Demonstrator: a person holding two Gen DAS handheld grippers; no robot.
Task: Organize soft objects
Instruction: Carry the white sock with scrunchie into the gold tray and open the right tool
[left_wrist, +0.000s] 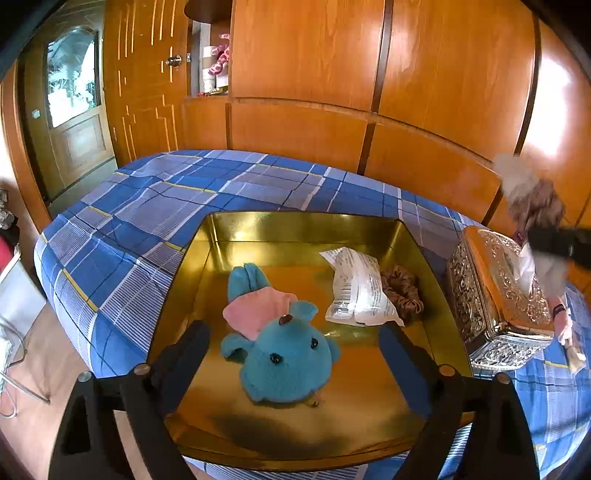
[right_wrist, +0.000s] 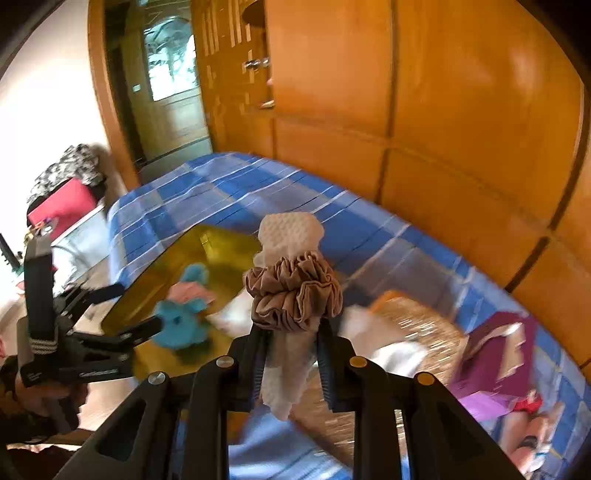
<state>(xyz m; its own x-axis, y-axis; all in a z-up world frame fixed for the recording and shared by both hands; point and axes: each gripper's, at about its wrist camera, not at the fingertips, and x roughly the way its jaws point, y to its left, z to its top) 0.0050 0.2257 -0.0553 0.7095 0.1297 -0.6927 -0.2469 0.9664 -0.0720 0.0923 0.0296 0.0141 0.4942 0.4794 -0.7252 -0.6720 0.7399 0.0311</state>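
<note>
The right gripper (right_wrist: 291, 354) is clamped on a white embossed tissue (right_wrist: 286, 365) that stands upright between its fingers, long axis vertical, with a brown satin scrunchie (right_wrist: 293, 291) ringed around it just above the fingertips; the tissue's top flares out above the scrunchie and its lower end hangs ragged below the grip. Only the right wrist view shows this hold clearly; in the left wrist view the same bundle appears merely as a blurred pale and brown mass at far right, above the ornate metal tissue box (left_wrist: 495, 299). The left gripper (left_wrist: 295, 347) stands wide apart and holds nothing, its fingers flanking the near part of a gold tray (left_wrist: 369, 391). Directly ahead of its tips, inside the tray, lies a blue plush toy (left_wrist: 282, 339) with a pink cloth across its back, head nearest the gripper, body running away from it and slightly left. Beyond and to the right of the plush lie a white printed packet (left_wrist: 356, 291) and, touching its right side, a second brown scrunchie (left_wrist: 402, 295). The left wrist view alone shows these two items sharply; the right wrist view renders the tray contents blurred. The tray rests on a blue plaid bedcover (left_wrist: 155, 206), with wooden wardrobe panels (left_wrist: 332, 66) behind.
</note>
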